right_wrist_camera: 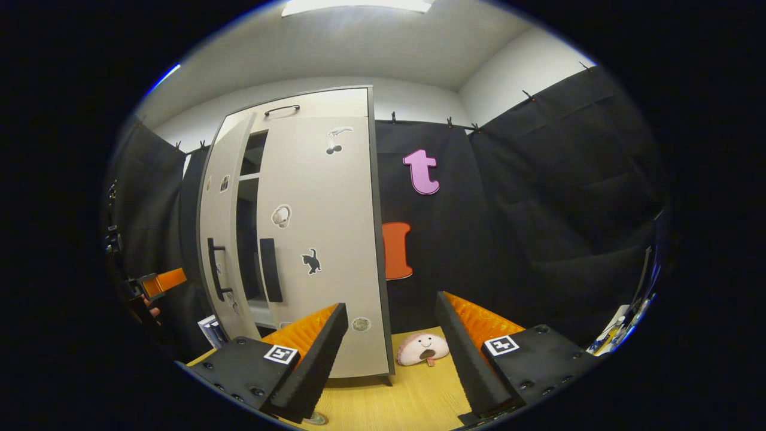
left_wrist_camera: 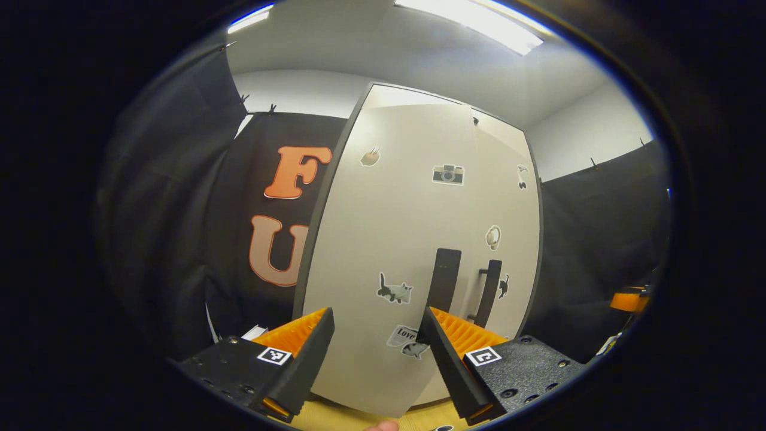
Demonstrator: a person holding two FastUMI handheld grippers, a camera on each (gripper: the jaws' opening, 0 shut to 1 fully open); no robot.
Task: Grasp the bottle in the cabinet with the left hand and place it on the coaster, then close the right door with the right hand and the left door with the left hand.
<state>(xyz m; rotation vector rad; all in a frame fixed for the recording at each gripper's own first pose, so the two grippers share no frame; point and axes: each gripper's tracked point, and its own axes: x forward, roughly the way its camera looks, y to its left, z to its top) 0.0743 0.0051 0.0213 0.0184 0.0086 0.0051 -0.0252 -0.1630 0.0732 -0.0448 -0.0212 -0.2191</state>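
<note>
The pale cabinet point(right_wrist_camera: 359, 96) stands on a wooden table. Its left door point(left_wrist_camera: 383, 227) hangs ajar straight ahead of my left gripper point(left_wrist_camera: 378, 314), which is open with nothing between its fingers, a short way from the door's dark handle point(left_wrist_camera: 446, 281). The right door point(right_wrist_camera: 323, 239) looks flush with the frame, its handle point(right_wrist_camera: 270, 269) flat against it. A dark gap point(right_wrist_camera: 246, 209) between the doors shows shelves inside. My right gripper point(right_wrist_camera: 392, 302) is open and empty, off the cabinet's right corner. The left gripper point(right_wrist_camera: 152, 286) also appears far left in the right gripper view.
A small smiling plush point(right_wrist_camera: 423, 349) lies on the wooden table point(right_wrist_camera: 413, 395) beside the cabinet's right foot. Black cloth walls close in on both sides. The right gripper point(left_wrist_camera: 628, 299) shows at the far right of the left gripper view. A fingertip point(left_wrist_camera: 383, 426) peeks in below.
</note>
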